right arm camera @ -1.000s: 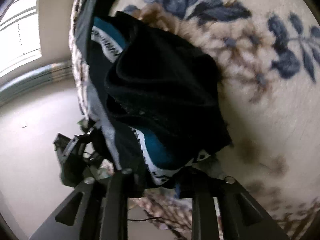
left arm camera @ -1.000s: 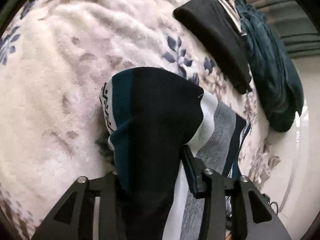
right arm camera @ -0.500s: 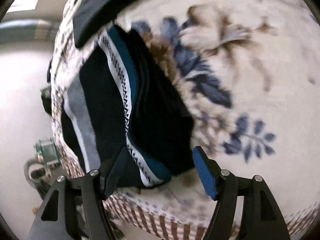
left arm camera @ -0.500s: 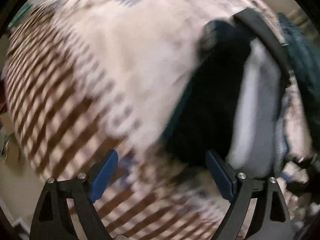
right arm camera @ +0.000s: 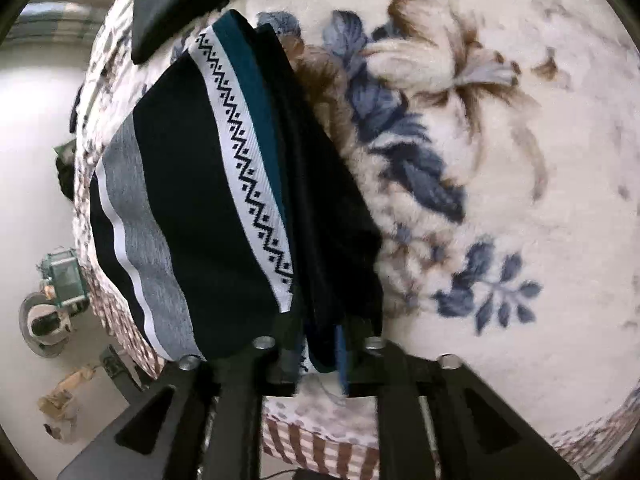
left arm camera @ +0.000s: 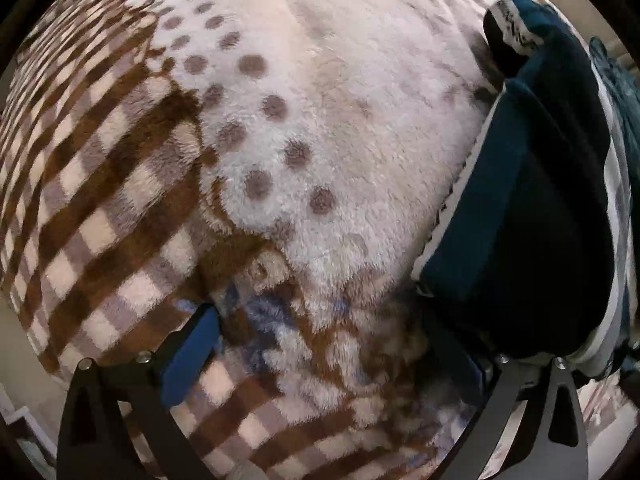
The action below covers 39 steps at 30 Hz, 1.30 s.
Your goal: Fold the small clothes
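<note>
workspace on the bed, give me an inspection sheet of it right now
surface: fleece blanket, floral, dotted and checked.
job's things: folded striped garment on the blanket near its edge.
clutter: dark folded cloth beyond the garment; teal fabric at the frame edge.
grippers: left tongs open over bare blanket, nothing between them; right tongs closing on the garment's near edge.
cables: nothing seen.
surroundings: pale floor with small items beside the bed.

The folded garment (left arm camera: 532,208) hides the left gripper's right fingertip. Its lower edge disappears between the right gripper's (right arm camera: 320,356) fingers. Floor clutter (right arm camera: 56,308) stays unidentifiable.
</note>
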### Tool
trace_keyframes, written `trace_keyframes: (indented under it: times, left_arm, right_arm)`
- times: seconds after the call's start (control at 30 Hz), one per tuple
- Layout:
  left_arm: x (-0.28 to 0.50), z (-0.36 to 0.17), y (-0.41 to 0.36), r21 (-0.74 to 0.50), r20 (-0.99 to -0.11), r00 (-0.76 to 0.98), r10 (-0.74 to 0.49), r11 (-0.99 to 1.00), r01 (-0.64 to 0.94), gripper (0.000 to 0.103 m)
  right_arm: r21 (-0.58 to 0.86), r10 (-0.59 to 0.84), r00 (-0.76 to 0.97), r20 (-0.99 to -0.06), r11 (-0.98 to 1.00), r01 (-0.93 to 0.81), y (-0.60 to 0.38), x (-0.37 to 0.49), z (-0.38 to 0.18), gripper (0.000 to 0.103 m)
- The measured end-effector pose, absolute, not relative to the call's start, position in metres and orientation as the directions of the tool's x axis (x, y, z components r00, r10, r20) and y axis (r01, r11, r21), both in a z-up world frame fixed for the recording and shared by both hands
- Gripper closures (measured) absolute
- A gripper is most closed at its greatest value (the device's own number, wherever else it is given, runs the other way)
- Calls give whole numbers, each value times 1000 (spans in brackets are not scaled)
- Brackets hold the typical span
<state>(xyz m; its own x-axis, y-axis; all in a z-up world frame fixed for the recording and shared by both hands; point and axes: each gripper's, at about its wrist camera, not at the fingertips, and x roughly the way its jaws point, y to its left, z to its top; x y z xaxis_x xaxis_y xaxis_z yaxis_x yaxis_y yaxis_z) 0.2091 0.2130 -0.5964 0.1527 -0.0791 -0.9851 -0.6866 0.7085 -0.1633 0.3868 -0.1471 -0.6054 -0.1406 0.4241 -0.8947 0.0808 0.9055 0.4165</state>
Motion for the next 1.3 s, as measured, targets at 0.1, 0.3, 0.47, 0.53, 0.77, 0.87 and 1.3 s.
trace_keyframes:
  times: [0.1,0.3,0.47,0.53,0.77,0.87,1.3]
  left_arm:
    - [214,-590,211,-184,-983,139,-122,713,-676,0]
    - [218,-518,217,-124,-969,241,52,742,-659,0]
    - [260,-481,236,-247,-922,386,38,710,-659,0]
    - [278,-481,236,-245,-913,405,47,731,-637,0]
    - [345,-498,250,-263,-909,417,0,775,-574,0]
    - [373,-514,249,-233,-935,354,-18,785,-575,0]
    - [366,-490,234,-208,-942,334,-34,839,-503,0]
  right_arm:
    - [457,460,-46,-887,887,66,-156,402,-583,51]
    - [534,532,57,-845,845,39,-153,459,-586,41]
    - [573,575,14,-818,811,122,-127,518,-635,44]
    - [597,598,34,-801,791,133,-113,532,-641,84]
    - [544,525,167,-835,832,105,-111,537,-612,100]
    - [511,495,153,-855,855,88,-111,537,-615,100]
    - [510,508,-253,-824,858,60,-140,433,-626,55]
